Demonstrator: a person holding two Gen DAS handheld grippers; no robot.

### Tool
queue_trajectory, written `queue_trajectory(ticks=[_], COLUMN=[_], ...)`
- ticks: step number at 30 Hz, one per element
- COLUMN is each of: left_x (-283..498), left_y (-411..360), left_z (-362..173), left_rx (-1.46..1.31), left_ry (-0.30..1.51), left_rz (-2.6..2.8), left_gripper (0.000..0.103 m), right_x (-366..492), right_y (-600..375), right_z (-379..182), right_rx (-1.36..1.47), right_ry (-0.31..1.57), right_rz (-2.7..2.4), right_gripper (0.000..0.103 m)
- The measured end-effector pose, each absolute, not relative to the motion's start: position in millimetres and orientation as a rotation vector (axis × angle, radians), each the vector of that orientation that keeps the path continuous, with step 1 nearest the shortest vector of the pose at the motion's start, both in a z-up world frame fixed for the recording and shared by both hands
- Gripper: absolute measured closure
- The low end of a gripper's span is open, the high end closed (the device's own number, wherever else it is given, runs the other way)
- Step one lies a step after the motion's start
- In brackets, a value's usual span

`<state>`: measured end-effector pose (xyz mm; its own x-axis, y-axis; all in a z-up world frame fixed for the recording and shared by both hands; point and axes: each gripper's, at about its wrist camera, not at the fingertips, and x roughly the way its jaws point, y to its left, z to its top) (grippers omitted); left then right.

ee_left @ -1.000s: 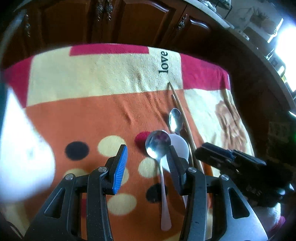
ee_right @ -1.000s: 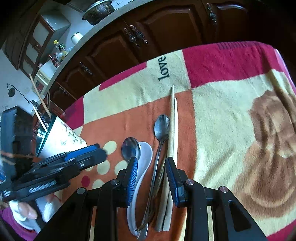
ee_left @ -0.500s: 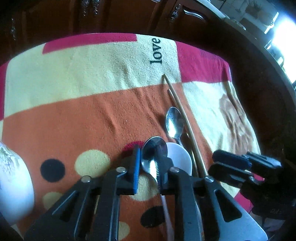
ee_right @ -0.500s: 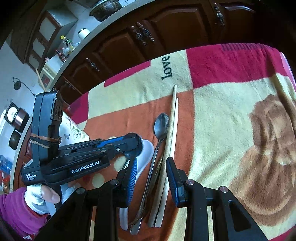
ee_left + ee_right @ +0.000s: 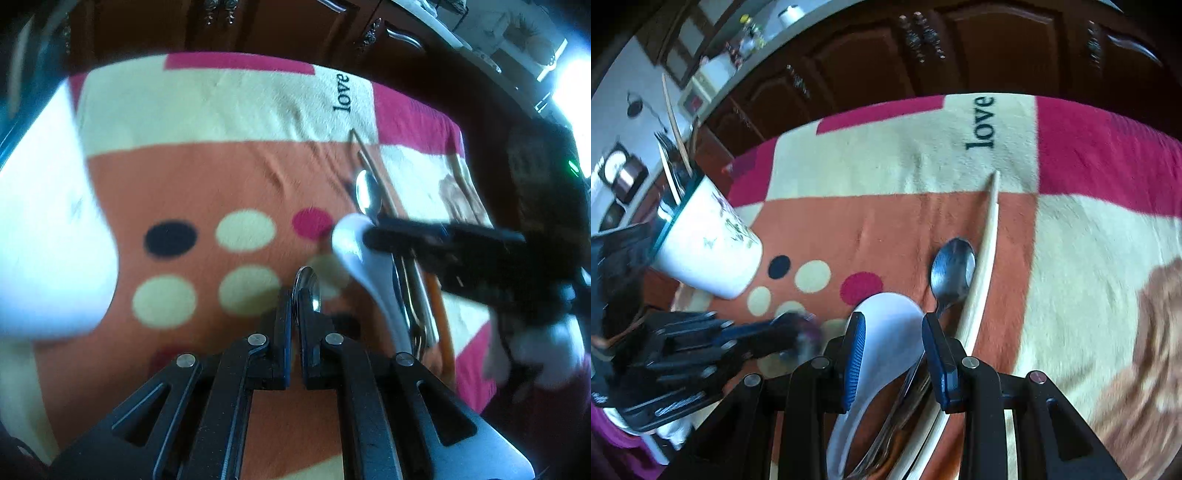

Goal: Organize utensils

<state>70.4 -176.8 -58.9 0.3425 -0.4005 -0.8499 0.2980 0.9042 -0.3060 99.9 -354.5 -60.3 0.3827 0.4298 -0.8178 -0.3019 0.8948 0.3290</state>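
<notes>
My left gripper [image 5: 294, 306] is shut on a metal spoon [image 5: 308, 286], whose bowl stands on edge just past the fingertips; the right wrist view shows the left gripper [image 5: 798, 332] and that spoon only as a blur. A white ceramic spoon [image 5: 886, 328] lies on the cloth between the fingers of my right gripper [image 5: 894, 354], which is open, its pads not pressing on the spoon. Beside it lie a second metal spoon [image 5: 953, 269] and a pair of pale chopsticks [image 5: 988, 236]. In the left wrist view the right gripper [image 5: 373, 236] hovers over the white spoon [image 5: 351, 251].
A white flowered cup [image 5: 709, 247] holding several utensils stands at the left on the patterned blanket [image 5: 886, 166]; it fills the left edge of the left wrist view as a white cup [image 5: 44, 221]. Dark wooden cabinets [image 5: 960, 48] lie beyond the blanket's far edge.
My left gripper closed on the metal spoon and drew it left, off the white spoon, turning its bowl on edge. My right gripper shifted left from the chopsticks to straddle the white spoon.
</notes>
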Motion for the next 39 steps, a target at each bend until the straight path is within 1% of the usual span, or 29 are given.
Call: queue_trajectory(ticks=[5, 10, 19, 22, 28, 32, 37, 39], left_x=[54.9, 48.5, 44.3, 44.5, 44.0, 42.7, 42.3, 42.2], left_y=[-163.7, -154.5, -143.3, -140.2, -134.1, -133.4, -130.9, -129.3], left_z=[-57.3, -56.7, -52.9, -54.4, -52.4, -52.1, -50.7, -50.3], left_rx=[-0.094, -0.109, -0.122, -0.128, -0.140, -0.146, -0.150, -0.151], left_ry=[1.137, 1.144, 1.146, 1.153, 1.158, 1.159, 1.157, 1.155], left_rz=[-0.457, -0.460, -0.459, -0.453, -0.449, -0.450, -0.450, -0.448], left_gripper=[0.101, 0.101, 0.101, 0.101, 0.101, 0.101, 0.101, 0.101], right_x=[105.7, 106.2, 104.7, 99.2, 106.2, 108.4, 93.8, 86.9], right_y=[-345.4, -343.8, -336.0, -331.9, -357.2, -352.6, -331.5, -326.1], right_z=[-63.0, -56.4, -65.6, -62.4, -60.5, -61.9, -69.5, -68.1], right_rx=[0.156, 0.069, 0.115, 0.032, 0.126, 0.150, 0.159, 0.133], right_ry=[1.125, 1.075, 1.168, 1.144, 1.114, 1.123, 1.205, 1.190], right_rz=[0.535, 0.445, 0.601, 0.563, 0.467, 0.520, 0.641, 0.647], right_gripper=[0.072, 0.071, 0.072, 0.072, 0.072, 0.071, 0.071, 0.072])
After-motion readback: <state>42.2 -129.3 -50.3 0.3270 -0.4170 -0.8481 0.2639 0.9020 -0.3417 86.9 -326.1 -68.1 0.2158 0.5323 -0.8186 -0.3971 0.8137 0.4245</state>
